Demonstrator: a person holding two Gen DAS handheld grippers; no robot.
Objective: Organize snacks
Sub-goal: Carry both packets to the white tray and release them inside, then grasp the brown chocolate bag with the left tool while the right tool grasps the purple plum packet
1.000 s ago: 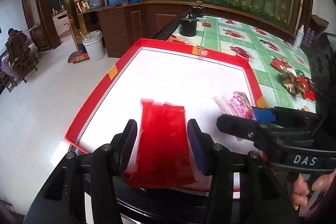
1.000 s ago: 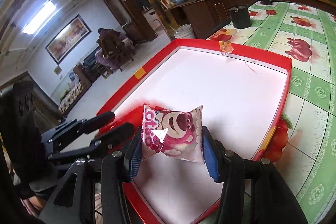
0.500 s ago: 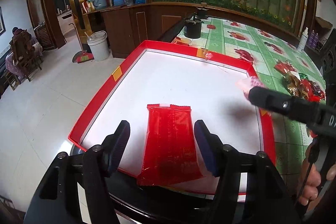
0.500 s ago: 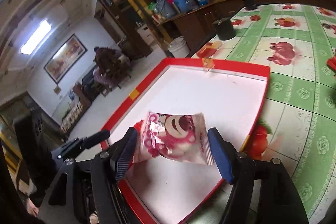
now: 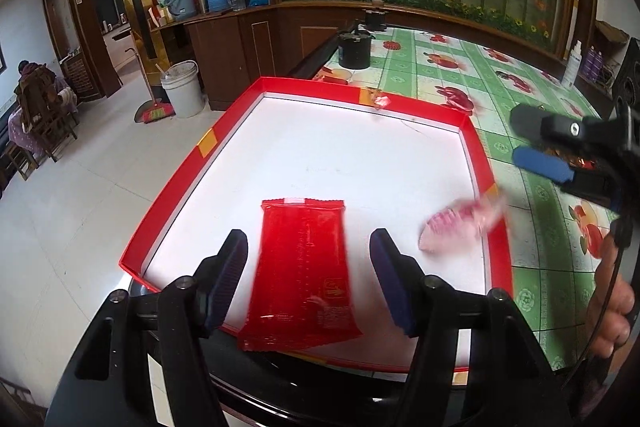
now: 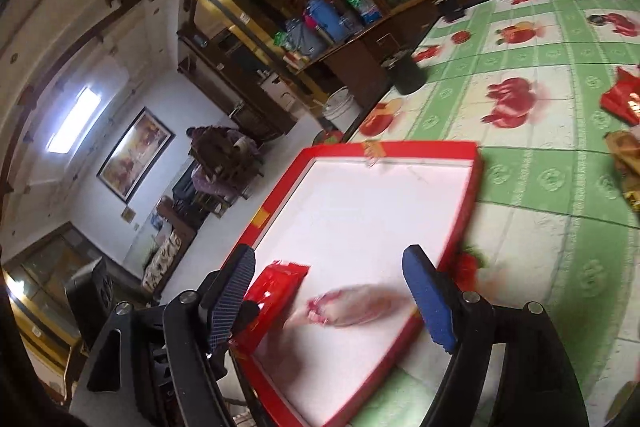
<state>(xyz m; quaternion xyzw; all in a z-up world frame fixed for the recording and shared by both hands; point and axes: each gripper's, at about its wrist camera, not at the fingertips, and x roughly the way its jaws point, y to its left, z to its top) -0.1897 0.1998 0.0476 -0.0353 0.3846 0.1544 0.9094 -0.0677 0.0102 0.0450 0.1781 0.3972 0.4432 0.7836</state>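
Note:
A flat red snack packet (image 5: pixel 302 267) lies at the near edge of the red-rimmed white tray (image 5: pixel 208 147). My left gripper (image 5: pixel 308 241) stands open around it, and its pads do not touch it. A pink bear-print packet (image 5: pixel 460 223), blurred, is in the tray's near right corner. My right gripper (image 6: pixel 330 259) hovers above the pink packet (image 6: pixel 352 307) with its jaws opening and nothing pressed between them. The left wrist view shows that right gripper (image 5: pixel 528 141) over the tray's right rim. The red packet (image 6: pixel 276 287) sits beside the left finger in the right wrist view.
The tray (image 6: pixel 400 149) rests on a table with a green fruit-print cloth (image 6: pixel 540 187). Loose snack packets (image 6: pixel 622 99) lie to the right, and a black pot (image 5: pixel 354 49) stands beyond the tray. A person's hand (image 5: pixel 612 307) holds the right gripper. A person (image 5: pixel 36 99) sits far left.
My left gripper opened and let go of the red packet, which now lies flat. My right gripper opened, released the pink packet into the tray, rolled and drew away to the right.

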